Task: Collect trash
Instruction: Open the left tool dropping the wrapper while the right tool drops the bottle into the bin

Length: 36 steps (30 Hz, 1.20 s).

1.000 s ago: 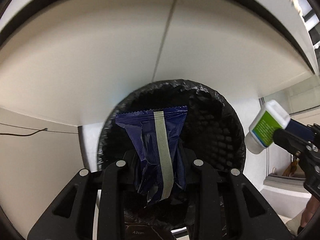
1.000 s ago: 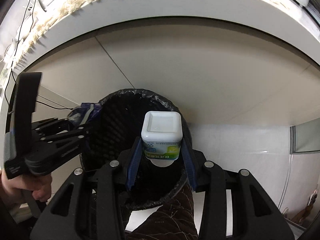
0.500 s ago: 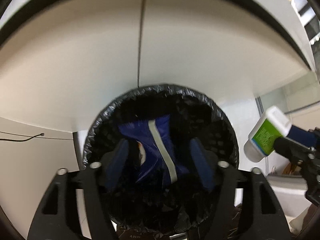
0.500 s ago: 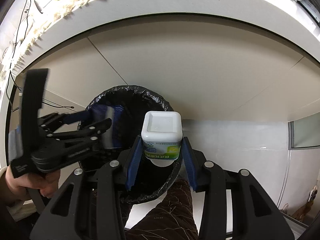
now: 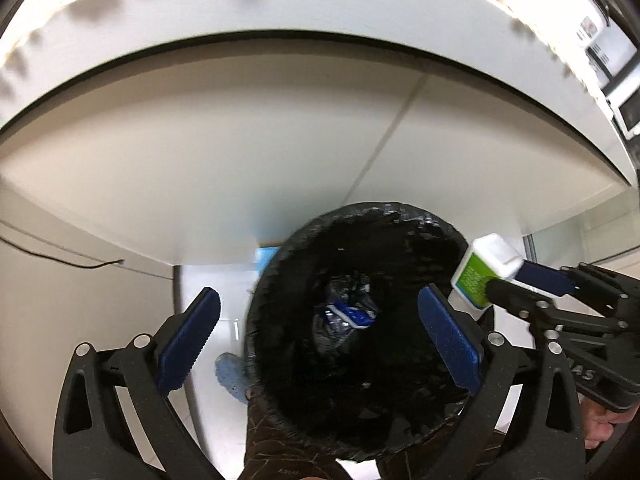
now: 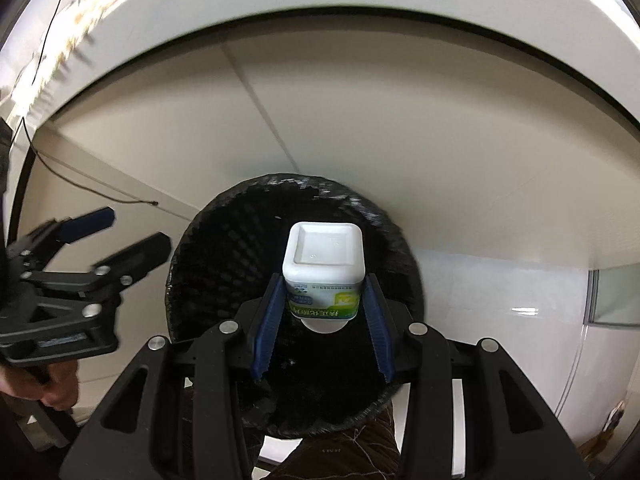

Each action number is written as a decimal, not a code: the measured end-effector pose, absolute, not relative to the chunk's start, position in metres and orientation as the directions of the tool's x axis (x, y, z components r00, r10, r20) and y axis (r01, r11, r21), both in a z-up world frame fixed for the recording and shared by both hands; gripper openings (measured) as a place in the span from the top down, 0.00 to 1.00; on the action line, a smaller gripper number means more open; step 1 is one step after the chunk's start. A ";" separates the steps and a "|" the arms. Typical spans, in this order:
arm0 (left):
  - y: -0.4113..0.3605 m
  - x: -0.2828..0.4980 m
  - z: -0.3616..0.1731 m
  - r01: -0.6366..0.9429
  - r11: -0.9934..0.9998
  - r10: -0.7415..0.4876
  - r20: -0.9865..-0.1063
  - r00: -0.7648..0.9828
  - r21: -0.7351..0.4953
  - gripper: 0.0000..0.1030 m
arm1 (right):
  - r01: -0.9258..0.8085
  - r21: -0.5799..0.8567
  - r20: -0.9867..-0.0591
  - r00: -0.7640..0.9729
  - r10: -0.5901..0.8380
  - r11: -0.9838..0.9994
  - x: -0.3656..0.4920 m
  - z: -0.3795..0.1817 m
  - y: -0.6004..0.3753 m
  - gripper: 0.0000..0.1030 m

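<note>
A black bin lined with a black bag stands below the table edge; it also shows in the right wrist view. The blue wrapper lies at the bottom of the bin. My left gripper is open and empty above the bin mouth. My right gripper is shut on a white bottle with a green label, held over the bin. The bottle also shows at the bin's right rim in the left wrist view.
A white table top with a dark edge overhangs behind the bin. A thin black cable runs along the left wall. My dark trouser leg is under the bin's near rim. White floor lies to the right.
My left gripper opened and the blue wrapper dropped into the bin. The right gripper moved with the bottle over the bin mouth.
</note>
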State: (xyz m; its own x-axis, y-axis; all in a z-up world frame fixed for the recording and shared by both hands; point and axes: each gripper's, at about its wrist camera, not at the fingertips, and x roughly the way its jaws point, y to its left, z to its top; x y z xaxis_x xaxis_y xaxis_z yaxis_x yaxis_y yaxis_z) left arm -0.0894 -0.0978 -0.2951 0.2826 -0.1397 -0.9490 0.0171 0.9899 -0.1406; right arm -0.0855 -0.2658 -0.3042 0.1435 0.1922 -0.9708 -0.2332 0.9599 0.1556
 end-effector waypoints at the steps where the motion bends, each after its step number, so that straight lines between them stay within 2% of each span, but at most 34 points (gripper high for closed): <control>1: -0.093 -0.091 -0.292 0.008 0.990 -0.137 -0.949 0.284 -0.140 0.06 | -0.243 0.155 -0.971 0.140 0.193 0.958 -0.085 -0.306 -0.261 0.62; 19: -0.018 -0.106 -0.285 -0.132 0.985 -0.066 -0.955 0.290 -0.108 0.06 | -0.341 0.134 -0.986 0.045 0.159 0.931 -0.073 -0.348 -0.196 0.62; 20: -0.016 -0.106 -0.286 -0.135 0.985 -0.065 -0.955 0.290 -0.108 0.06 | -0.340 0.133 -0.986 0.049 0.159 0.931 -0.072 -0.348 -0.195 0.59; 23: -0.012 -0.106 -0.286 -0.139 0.985 -0.062 -0.956 0.288 -0.106 0.06 | -0.339 0.116 -0.987 0.069 0.147 0.934 -0.071 -0.346 -0.195 0.39; 26: -0.012 -0.103 -0.288 -0.134 0.986 -0.056 -0.956 0.288 -0.098 0.06 | -0.341 0.097 -0.987 0.090 0.136 0.935 -0.069 -0.343 -0.197 0.29; 31: -0.020 -0.101 -0.271 -0.115 0.982 -0.104 -0.941 0.322 -0.148 0.06 | -0.338 0.070 -0.987 0.112 0.114 0.938 -0.065 -0.325 -0.209 0.23; 36: -0.031 -0.091 -0.243 -0.095 0.982 -0.118 -0.928 0.355 -0.161 0.06 | -0.306 0.060 -0.977 0.176 0.118 0.950 -0.064 -0.280 -0.229 0.18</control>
State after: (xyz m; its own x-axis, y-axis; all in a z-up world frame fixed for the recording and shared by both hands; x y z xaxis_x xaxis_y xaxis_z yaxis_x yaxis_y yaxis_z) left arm -0.0910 -0.0311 -0.2434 0.3546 -0.1178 -0.9276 -0.0953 0.9823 -0.1612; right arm -0.0644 -0.2289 -0.2800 0.1765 0.1184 -0.9772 -0.3061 0.9501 0.0598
